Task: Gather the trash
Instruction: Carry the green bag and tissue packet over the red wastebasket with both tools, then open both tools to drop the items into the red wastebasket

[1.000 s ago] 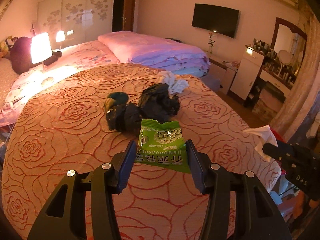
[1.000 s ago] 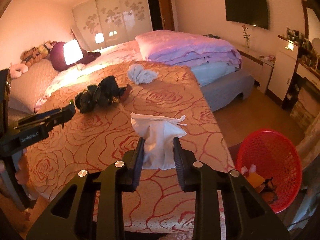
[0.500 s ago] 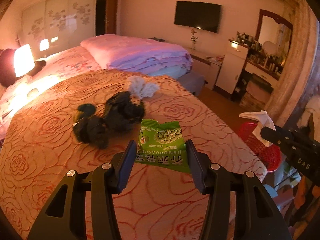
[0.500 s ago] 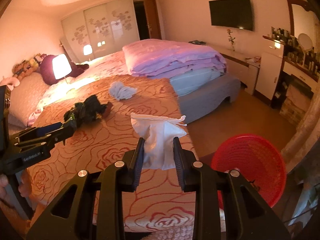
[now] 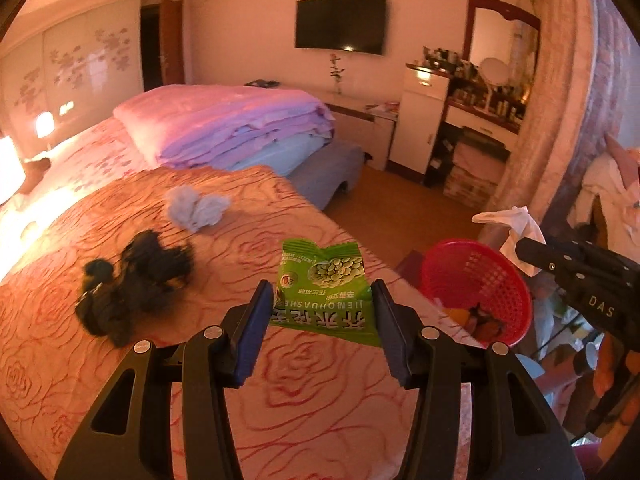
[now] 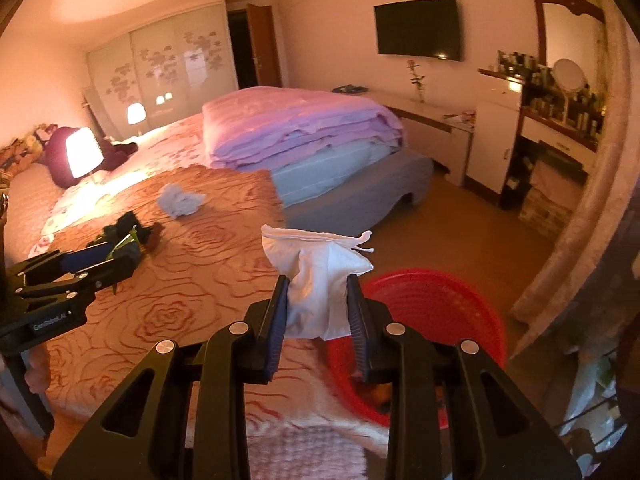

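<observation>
One left gripper (image 5: pixel 322 300) is gripping one green snack packet (image 5: pixel 326 290); its two fingers (image 5: pixel 252 328) are pressing on the packet's two side edges, and the packet is hanging above the near corner of the bed. One right gripper (image 6: pixel 316 304) is gripping one white tissue (image 6: pixel 316 276); its two fingers (image 6: pixel 276 320) are closed tightly on the crumpled lower part, and the upper part is fanning out above them. In the right wrist view the tissue is sitting above the edge of the bed, with the rim of one red basket (image 6: pixel 436 300) just beyond and to the right of it.

The red basket is standing on the floor beside the bed. In the left wrist view several pieces of rubbish are lying at its bottom; their number cannot be told.

One orange bedspread (image 5: pixel 240 264) with a rose pattern is covering the near part of the bed. Two loose items are lying on it: one dark crumpled heap (image 5: pixel 136 280), nearer, and one pale crumpled wad (image 5: pixel 196 208), farther, apart from each other.

Beyond them, one stack of folded purple quilts (image 5: pixel 236 124) is resting on the bed. One lit lamp (image 6: pixel 82 152) is standing at the far left. One television (image 5: pixel 341 19) is hanging on the far wall.
</observation>
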